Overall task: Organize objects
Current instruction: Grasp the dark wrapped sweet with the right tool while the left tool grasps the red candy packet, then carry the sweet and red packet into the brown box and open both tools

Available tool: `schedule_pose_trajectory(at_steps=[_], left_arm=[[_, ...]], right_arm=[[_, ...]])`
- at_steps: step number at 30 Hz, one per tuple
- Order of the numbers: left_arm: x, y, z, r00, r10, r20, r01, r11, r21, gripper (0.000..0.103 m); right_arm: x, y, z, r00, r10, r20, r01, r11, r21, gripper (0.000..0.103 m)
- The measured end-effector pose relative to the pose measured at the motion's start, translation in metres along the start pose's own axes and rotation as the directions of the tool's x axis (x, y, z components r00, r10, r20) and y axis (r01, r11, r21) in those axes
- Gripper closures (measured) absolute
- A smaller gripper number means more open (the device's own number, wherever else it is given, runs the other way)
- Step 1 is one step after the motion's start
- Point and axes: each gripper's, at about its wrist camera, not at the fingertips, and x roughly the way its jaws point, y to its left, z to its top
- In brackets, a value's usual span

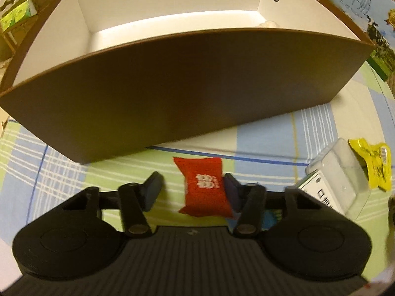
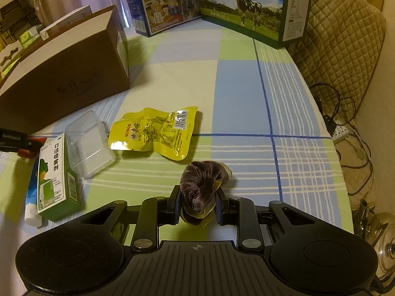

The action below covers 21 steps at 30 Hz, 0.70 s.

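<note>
A red snack packet (image 1: 205,188) lies on the checked tablecloth between the fingers of my left gripper (image 1: 191,192), which is open; the packet rests against the right finger. Just beyond stands a brown cardboard box (image 1: 187,81) with a white inside, open at the top. My right gripper (image 2: 197,204) is shut on a dark purple velvet scrunchie (image 2: 201,185), low over the table. A yellow snack packet (image 2: 154,132), a green-white spray box (image 2: 55,175) with a clear plastic shell (image 2: 86,143), and a white-blue tube (image 2: 32,197) lie left of it.
Milk cartons (image 2: 246,7) stand at the table's far edge, also in the left wrist view (image 1: 358,12). A quilted chair back (image 2: 340,44) and cables (image 2: 345,128) are off the right edge. The brown box (image 2: 64,74) stands at left. A metal pot lid (image 2: 380,236) is low right.
</note>
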Motion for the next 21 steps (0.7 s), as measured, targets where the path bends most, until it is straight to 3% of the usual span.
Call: schedule_pose_trajectory(at_steps=[4,13,21], left_arm=[[-0.002,0.006,-0.005,1.0,-0.001,0.013,0.0,0.999,0.041,0.076],[-0.015,0.02,-0.031,1.0,0.005,0.01,-0.006,0.999,0.042,0.079],[-0.036,0.037,-0.056,1.0,0.02,0.007,-0.02,1.0,-0.015,0.08]], right_arm=[[0.001,0.003,0.002,1.0,0.01,-0.002,-0.01,1.0,-0.006,0.08],[-0.005,0.014,0.004,0.999,0.044,0.011,-0.044,0.999,-0.026,0.08],[-0.018,0.032,0.011,0.993,0.113,0.046,-0.11,0.992,-0.058,0.08]])
